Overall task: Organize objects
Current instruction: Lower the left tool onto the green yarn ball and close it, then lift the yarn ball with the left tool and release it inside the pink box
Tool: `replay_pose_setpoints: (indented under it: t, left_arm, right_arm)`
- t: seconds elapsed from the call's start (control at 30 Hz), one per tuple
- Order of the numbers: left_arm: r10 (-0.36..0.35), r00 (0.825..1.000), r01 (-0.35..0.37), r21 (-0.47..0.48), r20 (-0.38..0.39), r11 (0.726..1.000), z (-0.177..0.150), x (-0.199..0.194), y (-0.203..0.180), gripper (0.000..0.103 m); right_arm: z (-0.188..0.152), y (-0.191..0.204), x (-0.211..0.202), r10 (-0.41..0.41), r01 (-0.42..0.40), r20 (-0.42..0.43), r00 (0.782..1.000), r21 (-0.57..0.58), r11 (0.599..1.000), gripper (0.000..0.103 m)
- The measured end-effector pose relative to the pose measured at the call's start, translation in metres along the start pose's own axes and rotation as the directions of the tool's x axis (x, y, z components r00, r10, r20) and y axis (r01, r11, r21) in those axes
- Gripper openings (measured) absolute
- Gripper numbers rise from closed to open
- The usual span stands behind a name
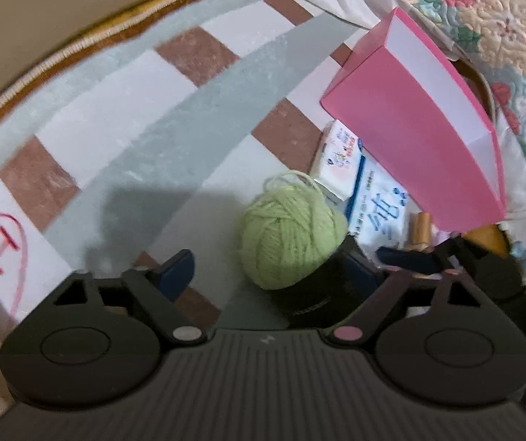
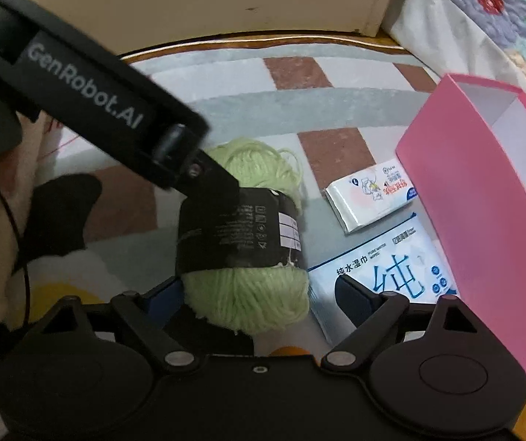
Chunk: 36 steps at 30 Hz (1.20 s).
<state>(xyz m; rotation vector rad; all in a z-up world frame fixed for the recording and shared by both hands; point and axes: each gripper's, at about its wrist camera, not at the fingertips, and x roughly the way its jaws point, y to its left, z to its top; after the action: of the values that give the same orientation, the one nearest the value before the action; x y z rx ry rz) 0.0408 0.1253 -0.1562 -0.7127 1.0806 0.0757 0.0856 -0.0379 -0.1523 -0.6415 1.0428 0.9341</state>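
A green yarn ball (image 1: pixel 292 231) with a black paper band lies on the rug; it also shows in the right wrist view (image 2: pixel 248 257). My left gripper (image 1: pixel 288 264) is open, its jaws wide on either side of the ball. In the right wrist view one left finger (image 2: pixel 211 180) touches the ball's band. My right gripper (image 2: pixel 263 294) is open, with the ball between its fingers at its near end. An open pink box (image 1: pixel 417 128) stands to the right, also in the right wrist view (image 2: pixel 483 191).
A small tissue pack (image 2: pixel 369 198) and a blue-white wet wipes pack (image 2: pixel 384 275) lie between the ball and the box. The checked rug (image 1: pixel 145 110) spreads to the left. A floral quilt (image 1: pixel 501 18) hangs behind the box. A black sock (image 2: pixel 61 213) lies at the left.
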Motion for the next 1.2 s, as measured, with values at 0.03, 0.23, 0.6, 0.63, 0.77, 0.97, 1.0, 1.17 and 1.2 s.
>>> replay_pose_setpoints:
  t: [0.03, 0.23, 0.6, 0.63, 0.77, 0.97, 1.0, 1.17, 1.2]
  left_arm:
    - [-0.031, 0.999, 0.031, -0.019, -0.012, 0.999, 0.0, 0.002, 0.003, 0.078]
    - [-0.144, 0.989, 0.14, -0.115, -0.027, 0.983, -0.01, 0.016, 0.011, 0.067]
    - [-0.168, 0.985, 0.166, -0.063, -0.026, 0.984, -0.012, 0.013, 0.0, 0.058]
    - [-0.173, 0.985, 0.172, -0.022, -0.021, 0.985, -0.013, 0.011, -0.005, 0.057]
    - [-0.204, 0.979, 0.204, 0.088, -0.009, 0.975, -0.015, -0.003, -0.021, 0.055]
    - [-0.25, 0.968, 0.246, 0.2, -0.002, 0.949, -0.006, -0.038, -0.056, 0.055]
    - [-0.26, 0.966, 0.254, 0.214, -0.002, 0.943, -0.004, -0.044, -0.062, 0.055]
    - [-0.289, 0.957, 0.282, 0.3, -0.021, 0.912, 0.017, -0.068, -0.106, 0.056]
    - [-0.296, 0.955, 0.287, 0.326, -0.024, 0.901, 0.024, -0.072, -0.119, 0.056]
  right_arm:
    - [-0.001, -0.001, 0.002, 0.007, -0.007, -0.003, 1.0, 0.016, 1.0, 0.089]
    - [0.001, 0.006, 0.002, 0.079, -0.072, -0.033, 0.996, 0.179, 0.981, 0.071]
    - [-0.015, 0.001, -0.013, 0.095, -0.116, 0.068, 0.993, 0.483, 0.868, 0.054]
    - [-0.018, 0.002, -0.015, 0.091, -0.118, 0.079, 0.993, 0.502, 0.857, 0.054]
    - [-0.028, 0.006, -0.031, 0.058, -0.117, 0.127, 0.99, 0.528, 0.841, 0.052]
    - [-0.034, 0.003, -0.077, -0.02, -0.086, 0.198, 0.98, 0.512, 0.854, 0.052]
    - [-0.034, 0.002, -0.086, -0.039, -0.076, 0.212, 0.977, 0.51, 0.857, 0.052]
    - [-0.033, -0.008, -0.13, -0.134, -0.016, 0.26, 0.956, 0.504, 0.864, 0.053]
    - [-0.031, -0.011, -0.137, -0.16, 0.005, 0.267, 0.95, 0.501, 0.865, 0.053]
